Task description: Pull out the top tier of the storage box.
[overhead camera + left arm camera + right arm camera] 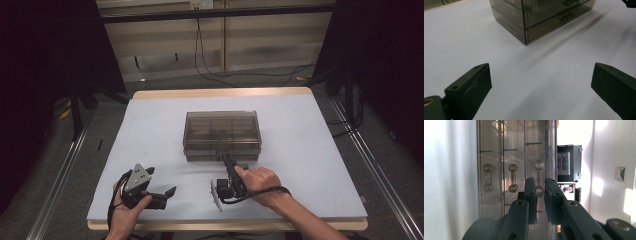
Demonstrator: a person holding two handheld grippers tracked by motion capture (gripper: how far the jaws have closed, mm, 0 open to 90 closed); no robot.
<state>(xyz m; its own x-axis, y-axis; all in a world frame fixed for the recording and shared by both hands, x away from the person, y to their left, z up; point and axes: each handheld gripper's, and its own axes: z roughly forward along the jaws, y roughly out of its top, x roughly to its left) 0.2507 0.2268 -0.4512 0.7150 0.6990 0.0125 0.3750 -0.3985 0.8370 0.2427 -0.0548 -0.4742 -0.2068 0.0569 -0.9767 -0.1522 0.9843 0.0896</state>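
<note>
High view: smoky clear drawer box (221,132) sits mid-frame on the white mat (310,165). Right gripper (226,161) just below the box, tips at its front face. Right gripper view: jaws nearly together, flanking the top drawer handle (539,178); whether the pads press on it cannot be told. Left gripper (167,192) at lower left, well apart from the box, jaws spread wide, holding nothing.

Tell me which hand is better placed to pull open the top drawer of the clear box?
The right. Its hand-held gripper is at the front of the drawer box, jaws nearly shut around the top handle. The left hand-held gripper rests open on the table, far from the box.
</note>
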